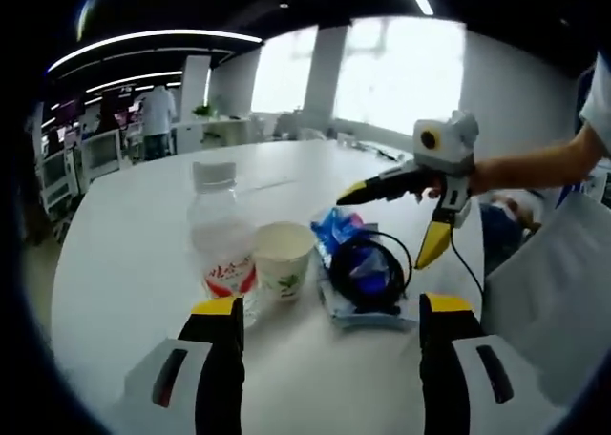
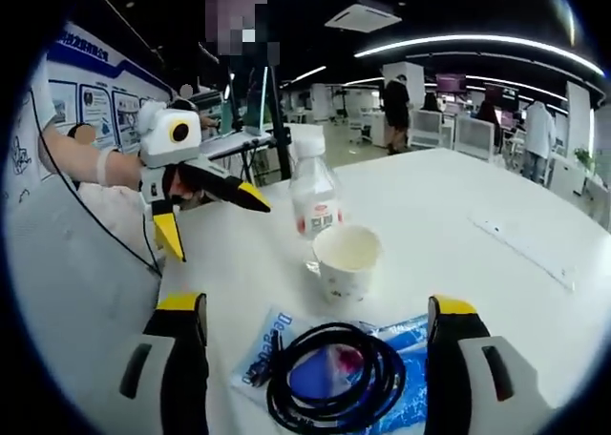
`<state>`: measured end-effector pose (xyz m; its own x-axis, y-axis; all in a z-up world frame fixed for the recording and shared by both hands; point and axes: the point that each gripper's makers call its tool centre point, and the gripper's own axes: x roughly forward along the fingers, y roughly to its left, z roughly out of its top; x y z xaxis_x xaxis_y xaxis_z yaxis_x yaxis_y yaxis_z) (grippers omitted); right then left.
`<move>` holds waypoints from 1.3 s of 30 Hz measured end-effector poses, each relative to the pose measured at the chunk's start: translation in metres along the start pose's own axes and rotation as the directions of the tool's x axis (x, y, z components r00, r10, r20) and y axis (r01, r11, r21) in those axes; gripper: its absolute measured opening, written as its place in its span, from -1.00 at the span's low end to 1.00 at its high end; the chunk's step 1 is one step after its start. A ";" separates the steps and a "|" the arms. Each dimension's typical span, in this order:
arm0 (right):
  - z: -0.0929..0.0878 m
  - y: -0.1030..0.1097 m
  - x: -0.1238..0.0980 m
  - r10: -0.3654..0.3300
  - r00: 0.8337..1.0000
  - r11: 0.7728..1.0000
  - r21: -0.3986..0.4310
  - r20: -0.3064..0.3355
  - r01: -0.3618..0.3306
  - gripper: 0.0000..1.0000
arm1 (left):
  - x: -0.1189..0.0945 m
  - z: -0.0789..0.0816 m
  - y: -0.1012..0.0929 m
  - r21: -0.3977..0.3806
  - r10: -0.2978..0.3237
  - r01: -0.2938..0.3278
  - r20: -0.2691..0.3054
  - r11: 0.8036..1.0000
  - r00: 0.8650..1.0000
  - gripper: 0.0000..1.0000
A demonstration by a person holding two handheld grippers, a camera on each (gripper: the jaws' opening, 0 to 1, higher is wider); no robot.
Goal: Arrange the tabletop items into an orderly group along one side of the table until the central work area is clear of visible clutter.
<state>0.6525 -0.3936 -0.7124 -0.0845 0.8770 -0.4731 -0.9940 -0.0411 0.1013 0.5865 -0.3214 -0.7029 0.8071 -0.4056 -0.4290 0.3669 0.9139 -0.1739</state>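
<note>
White round table (image 1: 124,263) in an open office, bright windows behind in the left gripper view, desks and monitors behind in the right gripper view. Left gripper (image 1: 329,306): jaws wide apart, nothing between them, yellow tips low over the tabletop. Dead ahead of them, close: paper cup (image 1: 284,257) upright, and just to its left a clear water bottle (image 1: 222,239) upright, white cap, red label; cup and bottle look touching or nearly so. Right of the cup, a blue packet (image 1: 336,233) lies flat with a black cable coil (image 1: 369,268) on top of it. Right gripper (image 2: 315,306): jaws also spread wide, empty, and the coil (image 2: 334,373) sits directly between and just beyond its tips, resting on the packet (image 2: 406,344). Past that, the cup (image 2: 346,258), then the bottle (image 2: 315,201) behind it. Cup interior looks empty from the right gripper view; bottle contents hard to judge, appears mostly clear. Judgement: right side is nearer the coil and packet, left side nearer bottle and cup. Coil is flat and roughly round, so no preferred axis; packet's long side runs across the right jaws. The four items already sit clustered, but mid-table, so the group likely has to shift edgeward. Risk: a straight push from the left tips the cup into the bottle.
</note>
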 end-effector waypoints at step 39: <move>-0.049 -0.014 -0.061 -0.139 0.988 0.977 0.155 -0.065 0.148 0.26 | 0.062 -0.012 -0.039 -0.079 -0.107 0.096 -0.149 0.992 0.983 0.00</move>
<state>0.6678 -0.4701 -0.7276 0.0505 0.8411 -0.5386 -0.9728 0.1635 0.1642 0.6169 -0.3818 -0.7337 0.6852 -0.4944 -0.5348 0.4052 0.8690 -0.2841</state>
